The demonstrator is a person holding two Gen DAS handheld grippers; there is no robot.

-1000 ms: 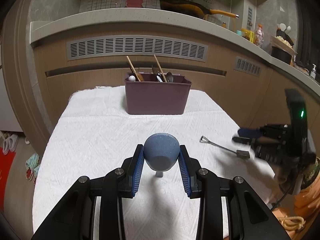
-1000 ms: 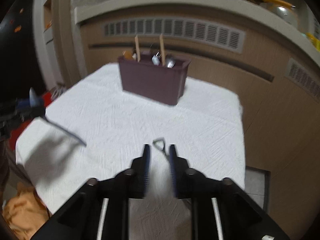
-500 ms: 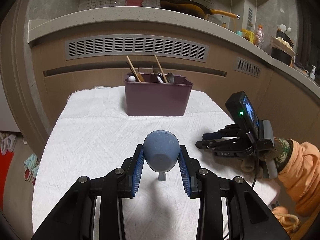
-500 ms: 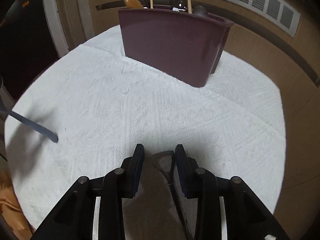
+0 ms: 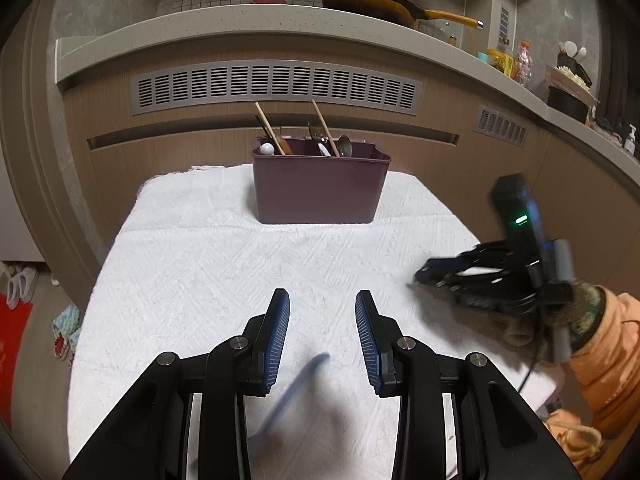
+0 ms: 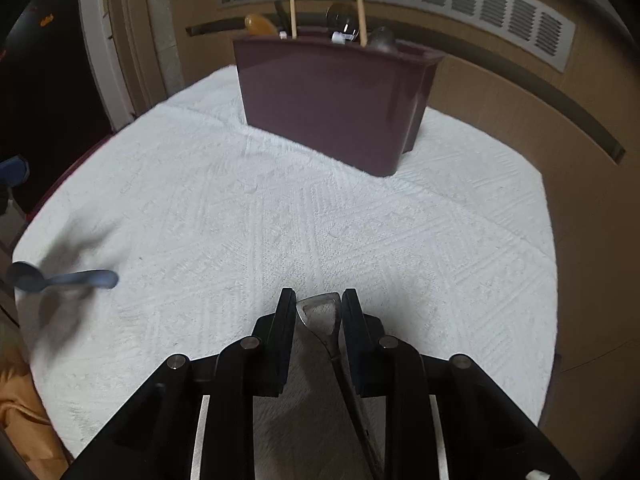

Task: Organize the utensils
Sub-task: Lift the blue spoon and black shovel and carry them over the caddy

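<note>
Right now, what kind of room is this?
Most likely a home kitchen: a frying pan on a stone-look counter, wood-grain cabinet fronts with a vent grille, and a maroon utensil caddy holding chopsticks and spoons.

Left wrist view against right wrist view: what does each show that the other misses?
Left wrist only: the left claw, open with nothing between its pads, the frying pan on the counter, and an orange sleeve behind the right claw. Right wrist only: the metal utensil, its looped handle between the right claw's jaws, which have just been closing on it. Both: the maroon bin, the white cloth and the blurred blue spoon.
</note>
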